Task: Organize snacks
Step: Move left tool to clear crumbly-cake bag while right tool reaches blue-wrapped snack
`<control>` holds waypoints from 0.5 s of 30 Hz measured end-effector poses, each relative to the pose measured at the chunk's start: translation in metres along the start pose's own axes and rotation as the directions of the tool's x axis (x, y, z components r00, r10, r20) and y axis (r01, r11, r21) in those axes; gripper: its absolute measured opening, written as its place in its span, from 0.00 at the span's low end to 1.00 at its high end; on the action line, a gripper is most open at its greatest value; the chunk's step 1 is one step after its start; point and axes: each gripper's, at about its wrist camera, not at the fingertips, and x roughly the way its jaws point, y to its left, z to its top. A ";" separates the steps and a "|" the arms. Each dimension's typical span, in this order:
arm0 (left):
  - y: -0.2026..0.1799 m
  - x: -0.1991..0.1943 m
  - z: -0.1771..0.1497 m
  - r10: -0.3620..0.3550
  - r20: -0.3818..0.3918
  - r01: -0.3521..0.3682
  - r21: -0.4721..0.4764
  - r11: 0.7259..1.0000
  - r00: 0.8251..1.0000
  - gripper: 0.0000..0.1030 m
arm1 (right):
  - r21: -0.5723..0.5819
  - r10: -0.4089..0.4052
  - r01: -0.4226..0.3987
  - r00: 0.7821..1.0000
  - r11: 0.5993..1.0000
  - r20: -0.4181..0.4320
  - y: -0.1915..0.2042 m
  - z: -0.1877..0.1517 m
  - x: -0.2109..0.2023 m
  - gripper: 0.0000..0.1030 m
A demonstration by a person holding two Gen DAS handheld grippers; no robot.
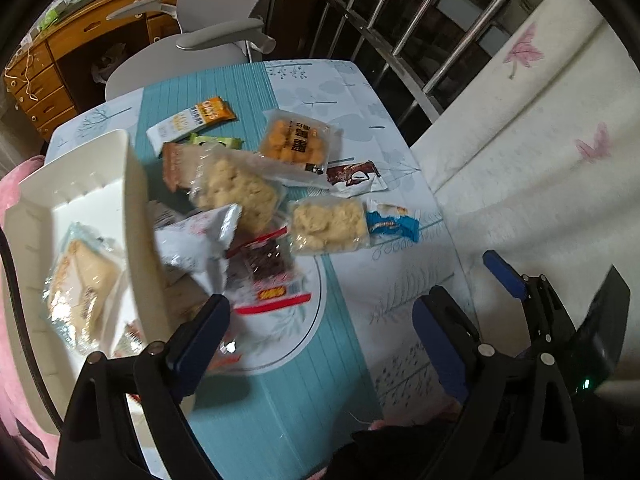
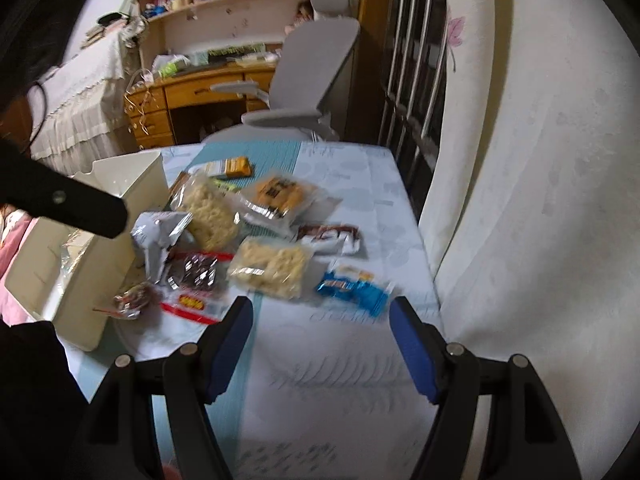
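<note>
Several wrapped snacks lie on the blue-and-white tablecloth (image 1: pixel 304 400): an orange packet (image 1: pixel 296 140), two clear rice-cracker packs (image 1: pixel 236 188) (image 1: pixel 328 224), a blue packet (image 1: pixel 392 224), a silver pouch (image 1: pixel 196 236) and a red-trimmed clear pack (image 1: pixel 268 276). A white bin (image 1: pixel 132 200) stands at the left with a clear-wrapped pastry (image 1: pixel 80 284) inside. My left gripper (image 1: pixel 320 340) hangs open just right of the bin, over the near edge of the pile, with nothing between its fingers. My right gripper (image 2: pixel 320 344) is open and empty, short of the blue packet (image 2: pixel 352 286).
A grey office chair (image 2: pixel 312 80) and a wooden desk (image 2: pixel 200 92) stand beyond the table's far edge. Metal window bars (image 1: pixel 420 40) and a white curtain with pink leaves (image 1: pixel 540 140) border the right side. Pink fabric (image 1: pixel 12 184) lies left of the bin.
</note>
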 end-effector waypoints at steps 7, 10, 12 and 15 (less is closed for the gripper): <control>-0.007 0.046 0.028 0.014 -0.061 -0.017 -0.044 0.999 0.998 0.89 | -0.133 0.020 -0.002 0.991 0.991 0.134 -0.012 -0.004 0.027 0.69; -0.011 0.070 0.038 0.040 -0.094 -0.045 -0.047 0.998 0.995 0.90 | -0.158 0.034 -0.016 0.993 0.987 0.113 -0.015 -0.007 0.047 0.69; -0.014 0.087 0.044 0.068 -0.121 -0.074 -0.039 0.997 0.990 0.90 | -0.157 0.044 -0.029 0.995 0.987 0.094 -0.017 -0.007 0.060 0.69; -0.017 0.108 0.052 0.085 -0.154 -0.093 -0.046 0.995 0.984 0.90 | -0.177 0.053 -0.038 0.995 0.984 0.082 -0.020 -0.008 0.075 0.69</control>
